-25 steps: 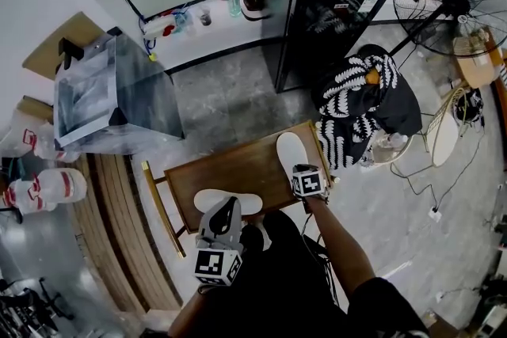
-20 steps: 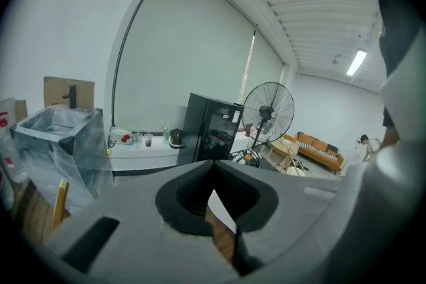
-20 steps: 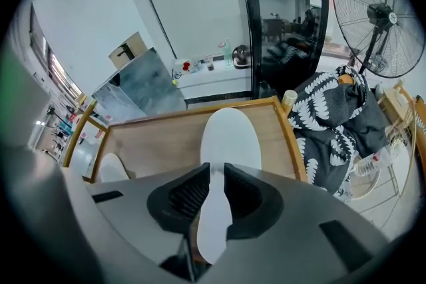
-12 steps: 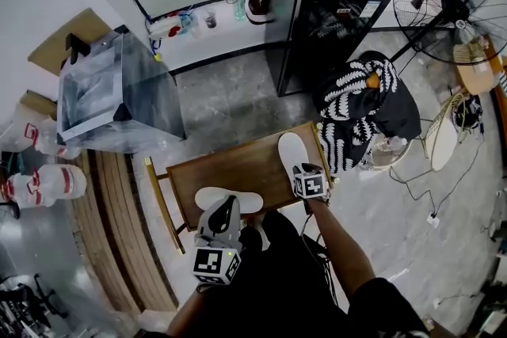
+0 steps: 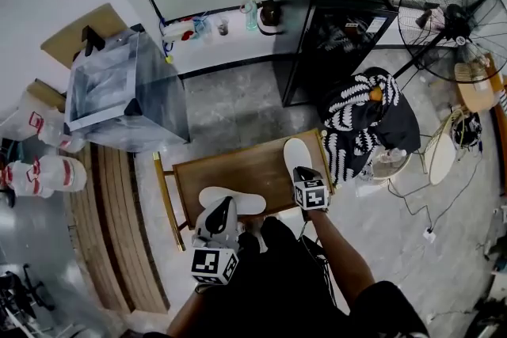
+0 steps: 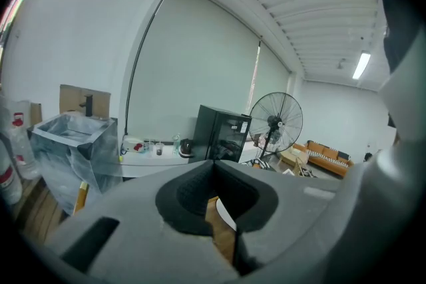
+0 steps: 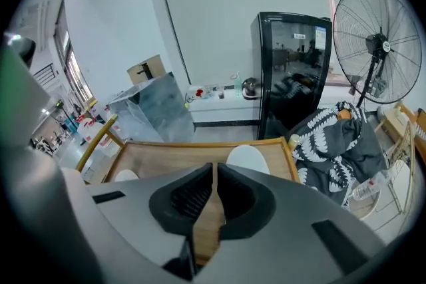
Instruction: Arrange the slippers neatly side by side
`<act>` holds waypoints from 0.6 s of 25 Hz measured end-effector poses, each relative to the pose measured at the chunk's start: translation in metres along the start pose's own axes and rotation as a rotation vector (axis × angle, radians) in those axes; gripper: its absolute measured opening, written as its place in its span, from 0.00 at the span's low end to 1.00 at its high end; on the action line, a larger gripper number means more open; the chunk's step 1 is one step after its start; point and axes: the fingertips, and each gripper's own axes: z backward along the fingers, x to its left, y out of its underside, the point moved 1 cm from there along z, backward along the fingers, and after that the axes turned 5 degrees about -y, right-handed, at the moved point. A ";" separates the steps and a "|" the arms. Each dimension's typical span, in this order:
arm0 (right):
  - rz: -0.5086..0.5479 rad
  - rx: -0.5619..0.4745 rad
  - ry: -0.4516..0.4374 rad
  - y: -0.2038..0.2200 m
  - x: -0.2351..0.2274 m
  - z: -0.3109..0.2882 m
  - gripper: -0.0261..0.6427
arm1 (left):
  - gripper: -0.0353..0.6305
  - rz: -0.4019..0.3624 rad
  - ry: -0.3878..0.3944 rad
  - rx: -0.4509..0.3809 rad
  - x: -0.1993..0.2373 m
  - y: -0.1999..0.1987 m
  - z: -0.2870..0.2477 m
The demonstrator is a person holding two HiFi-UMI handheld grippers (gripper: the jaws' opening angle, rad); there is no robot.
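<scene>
Head view: white flat slipper (image 5: 242, 200) crosswise, second white slipper (image 5: 296, 153) lengthwise, apart on brown wooden counter (image 5: 238, 170). Gripper views only: L gripper (image 6: 213, 169) & R gripper (image 7: 214, 173) jaws closed, empty.

Table (image 5: 238, 170) matt wood; slippers (image 5: 297, 153) smooth white, perhaps foam; floor (image 5: 230, 103) polished stone.

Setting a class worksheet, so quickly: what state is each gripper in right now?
Left gripper: jaws together, holding nothing.
Right gripper: jaws together, holding nothing.

White slipper (image 5: 231, 200) crosswise at near edge of wooden table (image 5: 238, 169), second slipper (image 5: 298, 153) lengthwise at right edge, apart
</scene>
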 end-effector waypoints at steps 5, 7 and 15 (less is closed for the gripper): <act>0.046 -0.056 -0.053 -0.020 0.036 0.008 0.07 | 0.08 0.017 -0.047 -0.031 0.016 -0.002 0.019; 0.067 -0.073 -0.078 -0.026 0.052 0.011 0.07 | 0.08 0.024 -0.066 -0.043 0.022 -0.003 0.027; 0.162 -0.138 -0.182 -0.048 0.117 0.020 0.06 | 0.08 0.054 -0.147 -0.084 0.050 -0.003 0.058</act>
